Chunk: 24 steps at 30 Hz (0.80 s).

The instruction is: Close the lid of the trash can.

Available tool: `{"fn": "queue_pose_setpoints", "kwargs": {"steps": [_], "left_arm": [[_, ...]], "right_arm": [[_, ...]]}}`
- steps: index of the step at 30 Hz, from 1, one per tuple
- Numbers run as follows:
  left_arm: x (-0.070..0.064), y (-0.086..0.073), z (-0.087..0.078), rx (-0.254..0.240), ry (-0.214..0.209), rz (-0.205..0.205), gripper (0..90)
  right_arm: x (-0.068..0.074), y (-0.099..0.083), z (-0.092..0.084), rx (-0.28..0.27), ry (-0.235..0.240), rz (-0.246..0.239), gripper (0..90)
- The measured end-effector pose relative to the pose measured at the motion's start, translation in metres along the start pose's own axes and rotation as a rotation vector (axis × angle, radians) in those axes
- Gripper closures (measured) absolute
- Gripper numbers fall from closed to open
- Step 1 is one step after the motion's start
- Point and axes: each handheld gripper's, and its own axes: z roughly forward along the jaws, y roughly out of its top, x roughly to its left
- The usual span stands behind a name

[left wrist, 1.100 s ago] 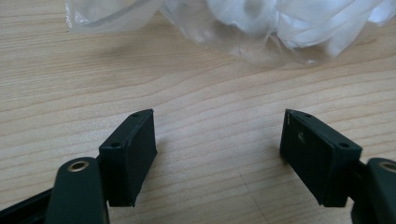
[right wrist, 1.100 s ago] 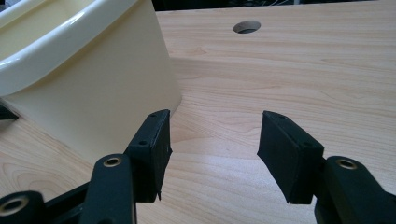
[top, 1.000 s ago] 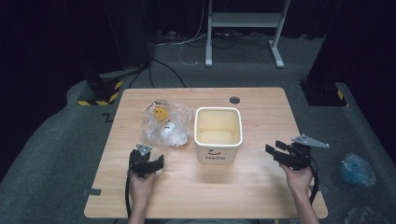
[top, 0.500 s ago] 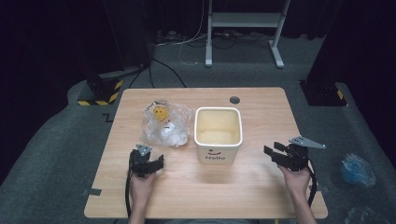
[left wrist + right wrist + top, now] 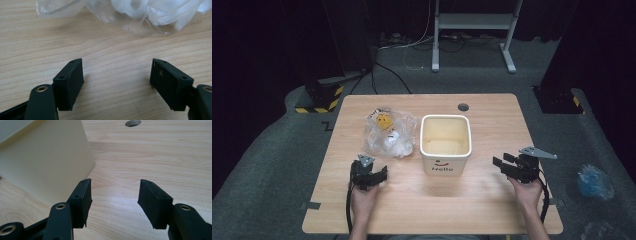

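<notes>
A cream square bin (image 5: 445, 143) with a smiley and the word "Hello" stands in the middle of the wooden table (image 5: 492, 200). Left of it lies a crumpled clear plastic bag (image 5: 390, 132) with a yellow smiley tag and white stuff inside. My left gripper (image 5: 371, 174) rests near the table's front left, just short of the bag (image 5: 140, 12), open with bare wood between its jaws. My right gripper (image 5: 504, 165) hovers right of the bin (image 5: 45, 162), pointing toward it, open and holding nothing.
A round cable hole (image 5: 463, 107) sits near the table's far edge. On the floor to the right lies a blue plastic bag (image 5: 593, 181). A metal stand (image 5: 472, 30) and yellow-black striped base (image 5: 319, 102) stand beyond the table.
The right gripper has shifted slightly toward the bin. The left gripper has kept still.
</notes>
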Motion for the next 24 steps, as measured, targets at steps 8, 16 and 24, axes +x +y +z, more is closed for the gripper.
{"fn": "queue_pose_setpoints", "kwargs": {"steps": [8,16,24], "left_arm": [[0.0,0.0,0.0,0.0,0.0,0.0,26.9],[0.0,0.0,0.0,0.0,0.0,0.0,26.9],[0.0,0.0,0.0,0.0,0.001,0.0,26.9]], "right_arm": [[-0.002,-0.001,0.009,0.025,-0.013,-0.009,43.7],[-0.005,-0.002,0.015,0.041,-0.032,-0.014,44.7],[-0.008,-0.003,0.02,0.049,-0.047,-0.017,44.8]]}}
